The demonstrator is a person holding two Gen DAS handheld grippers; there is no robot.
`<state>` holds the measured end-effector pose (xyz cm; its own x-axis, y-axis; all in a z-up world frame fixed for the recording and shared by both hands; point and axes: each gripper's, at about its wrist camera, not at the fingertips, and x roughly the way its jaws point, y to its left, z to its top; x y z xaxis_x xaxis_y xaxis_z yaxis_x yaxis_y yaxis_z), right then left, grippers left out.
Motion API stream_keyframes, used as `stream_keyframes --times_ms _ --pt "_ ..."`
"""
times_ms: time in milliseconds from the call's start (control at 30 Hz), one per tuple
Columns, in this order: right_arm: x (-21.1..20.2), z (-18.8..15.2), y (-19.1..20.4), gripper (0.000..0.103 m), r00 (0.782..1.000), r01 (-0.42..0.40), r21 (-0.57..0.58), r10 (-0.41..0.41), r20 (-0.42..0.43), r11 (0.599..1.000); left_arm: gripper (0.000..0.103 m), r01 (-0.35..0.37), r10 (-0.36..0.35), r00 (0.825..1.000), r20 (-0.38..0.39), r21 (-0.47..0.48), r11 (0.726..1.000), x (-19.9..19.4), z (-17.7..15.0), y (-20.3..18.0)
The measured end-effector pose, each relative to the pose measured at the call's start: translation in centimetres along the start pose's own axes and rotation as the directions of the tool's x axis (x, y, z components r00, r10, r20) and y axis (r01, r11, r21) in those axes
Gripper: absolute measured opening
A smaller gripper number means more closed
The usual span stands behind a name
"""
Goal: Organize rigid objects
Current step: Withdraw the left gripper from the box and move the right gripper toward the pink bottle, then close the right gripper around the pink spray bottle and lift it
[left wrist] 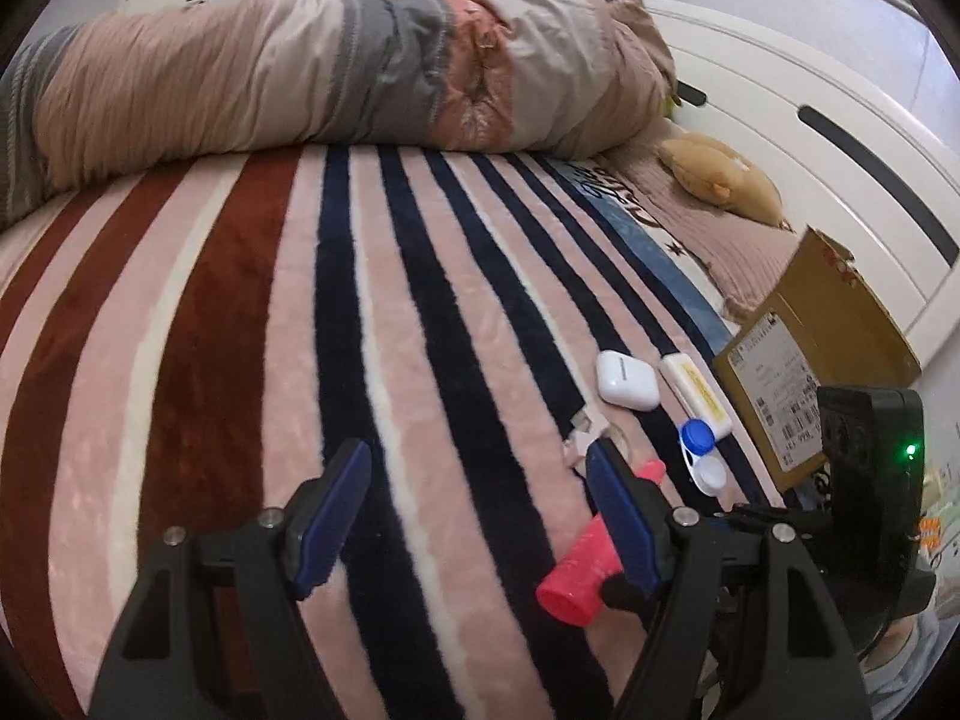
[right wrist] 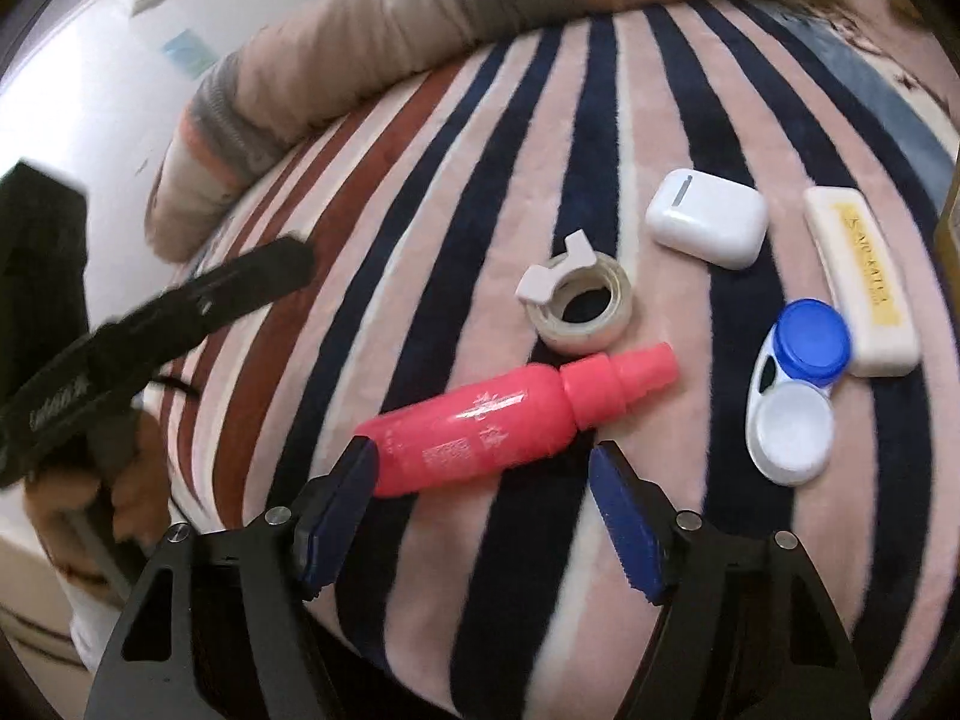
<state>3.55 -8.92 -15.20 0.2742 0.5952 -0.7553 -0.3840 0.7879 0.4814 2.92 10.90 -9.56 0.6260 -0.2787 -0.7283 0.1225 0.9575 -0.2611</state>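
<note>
Pictured on a striped fleece blanket (right wrist: 480, 540): right gripper (right wrist: 480, 480) poised low over a pink spray bottle (right wrist: 474, 420), jaws parted wider than the bottle, nothing between the pads. No contact visible; bottle's base just past the left fingertip.

Likely step: picking up the pink bottle. Best done by centring both pads across the smooth body, not the narrow cap end, then closing squarely so the round plastic does not roll off on the soft pile.

Just beyond the bottle, a roll of tape (right wrist: 579, 306) with a loose tab. Farther back and right of the bottle, a white earbud case (right wrist: 708, 219). Right of the bottle's cap, a contact lens case (right wrist: 792, 390) with one blue lid and one white, and touching it, it seems, a cream box with yellow label (right wrist: 864, 282).

Left gripper (left wrist: 477, 510) likewise parted and empty, hanging over bare stripes left of the bottle, its right finger in front of the bottle's middle.

Only in the left wrist view: a cardboard box (left wrist: 804, 360) beyond the bottle at the blanket's edge, a likely home for the items, plus a rolled duvet (left wrist: 300, 72) and a white headboard (left wrist: 810, 150) far behind. Only in the right wrist view: the tape roll in full, and the person's hand (right wrist: 90, 492) holding the other tool.
</note>
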Motion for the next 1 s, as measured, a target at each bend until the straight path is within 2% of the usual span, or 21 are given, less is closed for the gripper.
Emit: stream_keyframes --times_ms 167,233,300,367,467,500,600,700,767,800,833,900,1000 --pt "1.5 1.1 0.8 0.070 0.999 0.036 0.018 -0.036 -0.004 0.999 0.071 0.011 -0.011 1.000 0.013 -0.036 0.999 -0.2 0.2 0.7" --pt "1.8 1.2 1.5 0.062 0.999 0.049 0.003 -0.049 -0.003 0.999 0.071 0.014 -0.014 1.000 0.016 -0.034 0.999 -0.3 0.1 0.6" --pt "2.0 1.2 2.1 0.060 0.998 0.061 -0.007 -0.061 0.001 0.998 0.071 0.008 -0.007 1.000 0.014 -0.032 0.999 -0.3 0.0 0.5" --pt "1.5 1.3 2.1 0.051 0.998 0.066 -0.016 -0.066 0.014 0.998 0.071 0.008 -0.007 1.000 0.012 -0.039 0.999 -0.2 0.0 0.6" --pt "0.3 1.5 2.5 0.028 0.998 0.036 -0.067 -0.033 0.046 0.997 0.071 0.015 -0.015 1.000 0.019 -0.047 0.999 -0.4 0.0 0.6" --pt "0.2 1.4 2.6 0.000 0.999 0.030 -0.084 -0.028 0.033 0.996 0.071 0.017 -0.016 1.000 0.021 -0.050 0.999 -0.5 0.1 0.6" --pt "0.9 1.2 3.3 0.001 1.000 0.004 -0.136 -0.006 -0.014 0.991 0.071 0.018 -0.017 1.000 0.026 -0.053 0.998 -0.5 0.1 0.5" --pt "2.3 1.2 2.7 0.003 0.999 -0.020 -0.057 0.017 -0.040 0.998 0.071 0.001 0.000 1.000 0.025 -0.068 0.998 -0.5 0.1 0.8" --pt "2.8 1.4 2.0 0.030 0.997 -0.061 0.036 0.062 -0.043 0.998 0.071 -0.004 0.006 1.000 0.029 -0.086 0.996 -0.6 0.0 1.2" --pt "2.8 1.4 1.8 0.047 0.996 -0.077 0.051 0.078 -0.030 0.996 0.071 -0.005 0.009 0.999 0.035 -0.100 0.995 -0.7 0.1 1.5" --pt "2.6 1.5 1.8 0.052 0.996 -0.088 0.050 0.088 -0.013 0.995 0.071 -0.007 0.012 0.999 0.044 -0.114 0.993 -0.9 0.1 1.8" --pt "2.7 2.1 2.2 0.052 0.998 -0.064 0.037 0.064 0.013 0.997 0.071 -0.012 0.021 0.998 0.061 -0.134 0.991 -1.2 0.2 2.4" --pt "3.9 3.9 2.3 0.052 0.996 -0.084 0.087 0.083 0.016 0.993 0.071 -0.027 0.040 0.996 0.077 -0.166 0.986 -1.6 0.3 3.2"
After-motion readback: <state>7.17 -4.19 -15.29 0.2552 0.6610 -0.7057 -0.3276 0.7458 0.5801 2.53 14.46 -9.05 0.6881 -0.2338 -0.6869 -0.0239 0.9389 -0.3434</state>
